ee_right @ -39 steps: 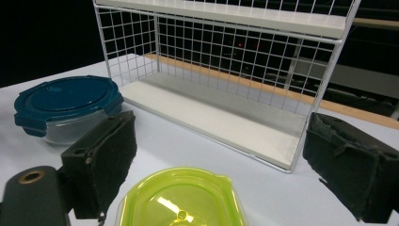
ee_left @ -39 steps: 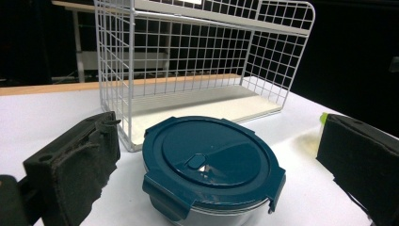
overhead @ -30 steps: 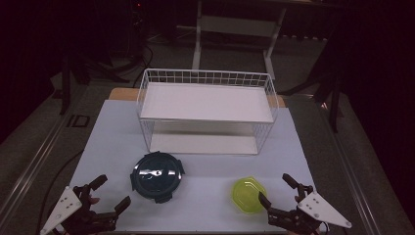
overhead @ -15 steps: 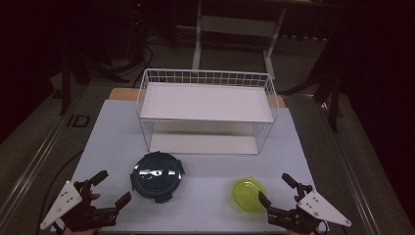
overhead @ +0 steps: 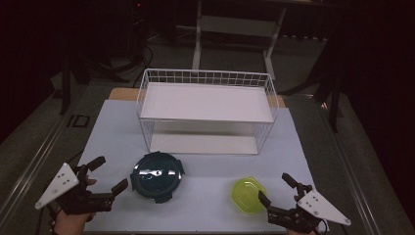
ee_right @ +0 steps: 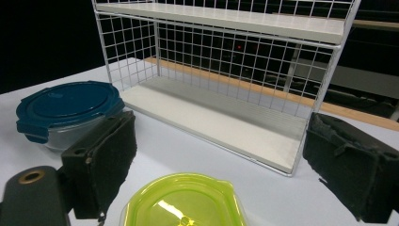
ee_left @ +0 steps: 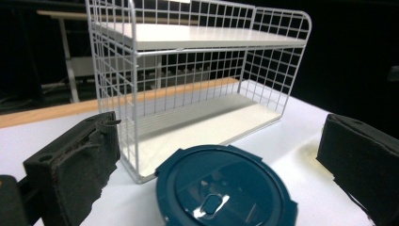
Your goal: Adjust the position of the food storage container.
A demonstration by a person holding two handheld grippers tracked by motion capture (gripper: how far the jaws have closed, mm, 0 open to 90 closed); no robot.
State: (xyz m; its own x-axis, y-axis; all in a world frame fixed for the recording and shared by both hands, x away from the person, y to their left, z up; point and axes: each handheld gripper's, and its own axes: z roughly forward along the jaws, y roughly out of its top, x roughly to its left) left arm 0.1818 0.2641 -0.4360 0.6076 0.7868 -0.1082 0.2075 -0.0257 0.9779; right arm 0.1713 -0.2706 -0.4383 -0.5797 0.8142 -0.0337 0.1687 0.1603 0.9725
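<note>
Nothing's been picked up yet, as far as I can see. My left gripper (overhead: 107, 174) sits at the near left edge of the table (overhead: 205, 205), jaws spread wide w/ nothing between them. It's just beside the round blue container (overhead: 157, 175), not touching. In the left gripper view that blue container (ee_left: 226, 188) lies right ahead between the two pads, lid on, clips shut.

My right gripper (overhead: 274, 189) is at the near right edge, also wide open and empty. The small green container (overhead: 248, 194) is just to its left, near but apart. In the right gripper view the green lid (ee_right: 183, 200) sits low between the jaws, so I'm lined up on it.

The white wire rack (overhead: 208, 110) stands at the back of the table w/ two shelves, top and bottom both bare. Both containers are on the tabletop in front of it, well apart from each other.

My guess: job is to get both containers onto the rack. So approx. zero done. Left to do: close on each container, lift, carry fwd, set on a shelf. Blue one is wide, so the grip needs most of the jaw opening.
</note>
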